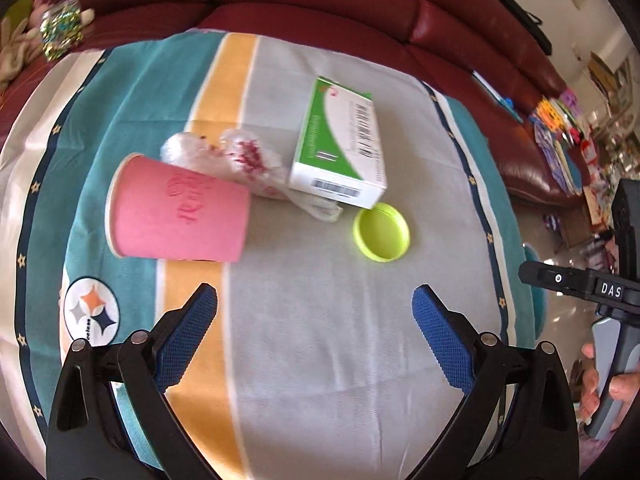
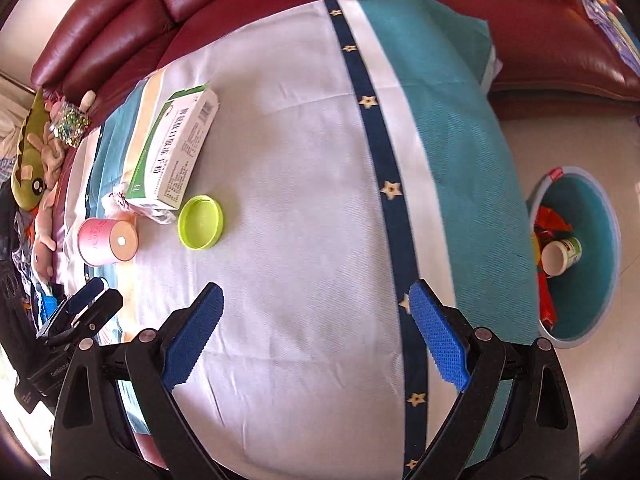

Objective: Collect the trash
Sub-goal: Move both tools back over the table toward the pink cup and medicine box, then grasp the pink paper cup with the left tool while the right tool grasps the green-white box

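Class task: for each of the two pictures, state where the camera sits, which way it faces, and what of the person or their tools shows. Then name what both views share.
Left wrist: on the left hand-held gripper, facing down at the pink cup, box and lid; a hand shows at right.
Right wrist: on the right hand-held gripper, facing down at the cloth and bin.
Shared: cup, box, lid, cloth, sofa.

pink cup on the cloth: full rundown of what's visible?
The pink paper cup lies on its side on the striped cloth, white-rimmed mouth toward the left of the left wrist view, base toward the crumpled plastic bag that it touches. Darker pink script runs along its wall. The right wrist view shows its tan recessed base with a white dot. It looks undented. No jaws touch it.
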A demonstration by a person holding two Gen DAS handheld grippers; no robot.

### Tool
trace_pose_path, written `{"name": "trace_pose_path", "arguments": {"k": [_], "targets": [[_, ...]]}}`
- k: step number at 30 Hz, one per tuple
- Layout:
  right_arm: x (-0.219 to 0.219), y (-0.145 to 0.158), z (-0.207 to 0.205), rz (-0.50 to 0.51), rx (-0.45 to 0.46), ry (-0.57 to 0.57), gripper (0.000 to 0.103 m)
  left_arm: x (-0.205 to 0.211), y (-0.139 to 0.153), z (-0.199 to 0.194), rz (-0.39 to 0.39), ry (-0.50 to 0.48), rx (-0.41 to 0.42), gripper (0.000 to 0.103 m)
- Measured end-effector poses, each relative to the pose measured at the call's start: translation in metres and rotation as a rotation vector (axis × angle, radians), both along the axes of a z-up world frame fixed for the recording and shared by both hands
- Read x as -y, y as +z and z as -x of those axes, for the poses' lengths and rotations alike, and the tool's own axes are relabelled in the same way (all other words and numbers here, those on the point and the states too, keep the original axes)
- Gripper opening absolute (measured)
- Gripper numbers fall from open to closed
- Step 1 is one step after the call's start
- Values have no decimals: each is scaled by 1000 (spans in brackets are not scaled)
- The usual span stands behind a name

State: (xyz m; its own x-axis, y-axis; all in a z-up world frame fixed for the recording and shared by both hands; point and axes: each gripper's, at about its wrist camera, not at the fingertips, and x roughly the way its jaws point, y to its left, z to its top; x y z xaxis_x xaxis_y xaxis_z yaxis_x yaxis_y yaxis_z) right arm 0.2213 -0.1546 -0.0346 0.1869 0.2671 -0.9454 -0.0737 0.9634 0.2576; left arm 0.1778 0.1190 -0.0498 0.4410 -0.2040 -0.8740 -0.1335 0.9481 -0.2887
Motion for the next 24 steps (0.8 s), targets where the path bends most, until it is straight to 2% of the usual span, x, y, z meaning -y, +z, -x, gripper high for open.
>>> {"name": "trace_pose_path", "arguments": {"k": [6, 11, 16, 24], "targets": [[-60, -2, -25, 21, -12, 76, 90, -54, -7, -4, 75, 176, -23, 98], [-100, -5, -47, 11, -22, 106, 90, -73, -14, -13, 144, 264, -27, 98], [-125, -9, -68, 3, -31, 111, 90, -81, -23, -25, 186, 310, -30, 98], [-148, -23, -106, -22, -55, 74, 90, -101, -32, -39, 174, 359, -42, 98]]}}
